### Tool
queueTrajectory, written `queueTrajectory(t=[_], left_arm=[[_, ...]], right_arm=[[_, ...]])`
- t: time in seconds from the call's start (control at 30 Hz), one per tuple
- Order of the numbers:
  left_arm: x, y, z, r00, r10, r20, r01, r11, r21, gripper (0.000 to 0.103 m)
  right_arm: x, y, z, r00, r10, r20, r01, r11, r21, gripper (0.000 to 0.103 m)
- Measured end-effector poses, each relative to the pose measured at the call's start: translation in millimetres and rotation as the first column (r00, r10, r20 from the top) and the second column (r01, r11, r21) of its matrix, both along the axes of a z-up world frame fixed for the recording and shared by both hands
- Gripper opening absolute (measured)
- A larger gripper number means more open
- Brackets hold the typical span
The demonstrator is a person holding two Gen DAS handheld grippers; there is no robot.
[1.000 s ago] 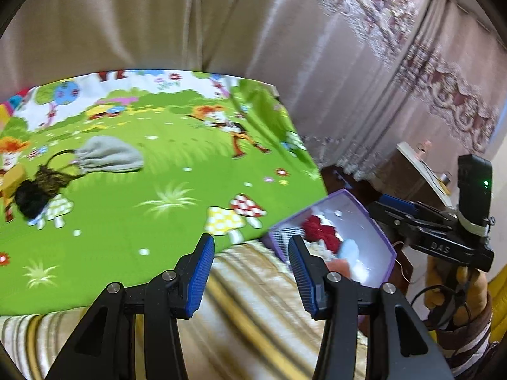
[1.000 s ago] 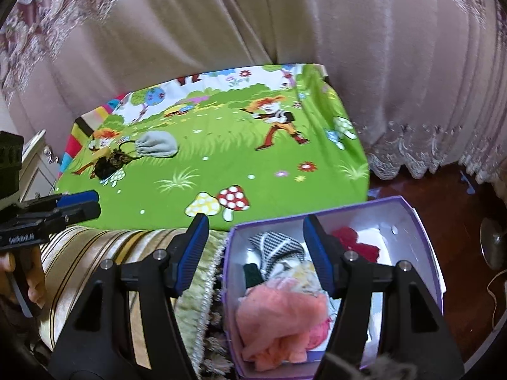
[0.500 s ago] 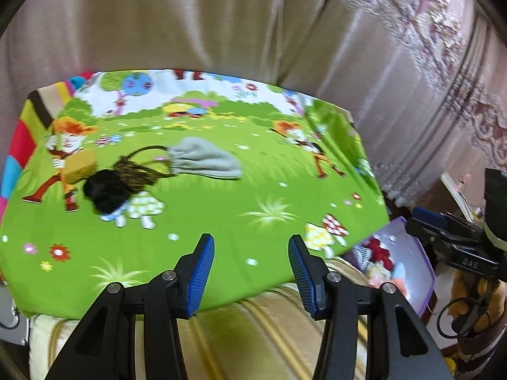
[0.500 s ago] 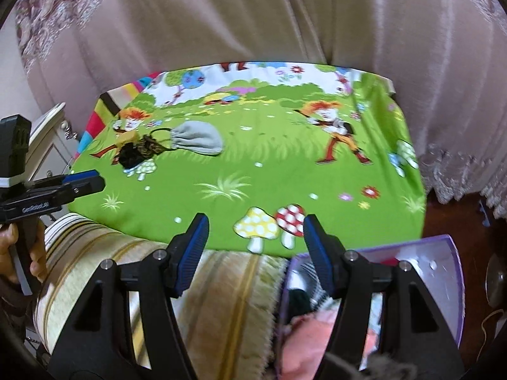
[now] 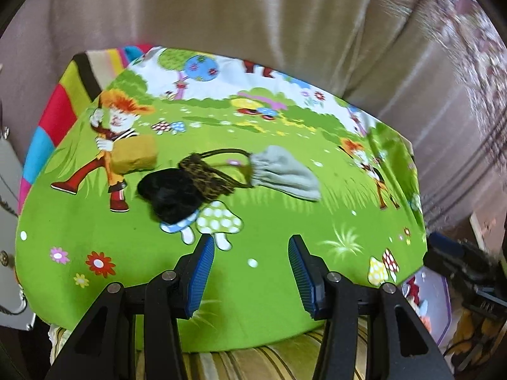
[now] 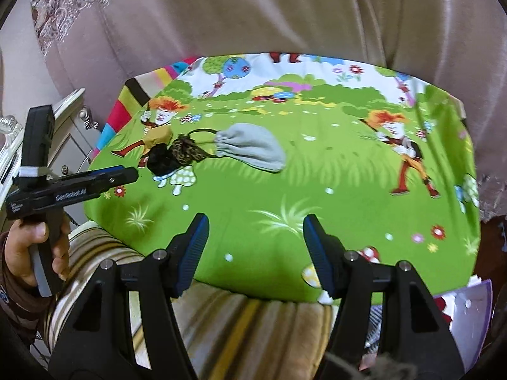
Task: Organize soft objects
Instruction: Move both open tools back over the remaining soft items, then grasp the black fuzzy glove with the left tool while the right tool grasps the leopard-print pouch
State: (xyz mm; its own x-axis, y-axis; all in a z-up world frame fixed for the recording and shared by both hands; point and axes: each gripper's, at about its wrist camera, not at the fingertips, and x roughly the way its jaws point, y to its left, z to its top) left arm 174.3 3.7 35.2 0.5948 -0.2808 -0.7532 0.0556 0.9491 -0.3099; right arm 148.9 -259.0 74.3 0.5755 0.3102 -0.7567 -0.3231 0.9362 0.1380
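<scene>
On the green cartoon cloth (image 5: 259, 221) lie a grey drawstring pouch (image 5: 285, 174), a leopard-print pouch (image 5: 206, 179), a black furry item (image 5: 171, 196) and a yellow-brown sponge-like block (image 5: 134, 156). The same items show in the right wrist view: grey pouch (image 6: 250, 150), leopard pouch (image 6: 187, 152), black item (image 6: 161, 161), yellow block (image 6: 158, 136). My left gripper (image 5: 250, 275) is open and empty, near the cloth's front edge, short of the black item. My right gripper (image 6: 255, 253) is open and empty over the front edge. The left gripper also shows from the side in the right wrist view (image 6: 95, 183).
A purple bin (image 5: 434, 304) holding soft items sits at the lower right, below the cloth's edge; its corner shows in the right wrist view (image 6: 469, 316). A striped cushion (image 6: 240, 323) lies in front. Curtains (image 6: 253, 15) hang behind. A white cabinet (image 6: 66, 126) stands at left.
Both grippers have swung left, away from the purple bin and toward the items on the cloth. The bin has slid to the right edge of both views. Jaws stay open.
</scene>
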Motion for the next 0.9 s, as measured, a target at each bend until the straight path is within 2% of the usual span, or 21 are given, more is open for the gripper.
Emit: queueTrajectory(t=[0.47, 0.6, 0.9], left_arm=[[52, 43, -37, 0.990, 0.106, -0.090, -0.104, 0.994, 0.027, 0.050], [67, 53, -49, 0.984, 0.132, -0.117, -0.131, 0.991, 0.014, 0.061], [99, 63, -73, 0.981, 0.128, -0.148, -0.128, 0.992, 0.012, 0.061]], right_arm=[[55, 75, -35, 0.990, 0.128, -0.059, -0.128, 0.992, 0.010, 0.066], [68, 95, -43, 0.985, 0.158, -0.067, -0.157, 0.987, 0.017, 0.066], [92, 133, -66, 0.969, 0.228, -0.092, -0.227, 0.974, 0.023, 0.066]])
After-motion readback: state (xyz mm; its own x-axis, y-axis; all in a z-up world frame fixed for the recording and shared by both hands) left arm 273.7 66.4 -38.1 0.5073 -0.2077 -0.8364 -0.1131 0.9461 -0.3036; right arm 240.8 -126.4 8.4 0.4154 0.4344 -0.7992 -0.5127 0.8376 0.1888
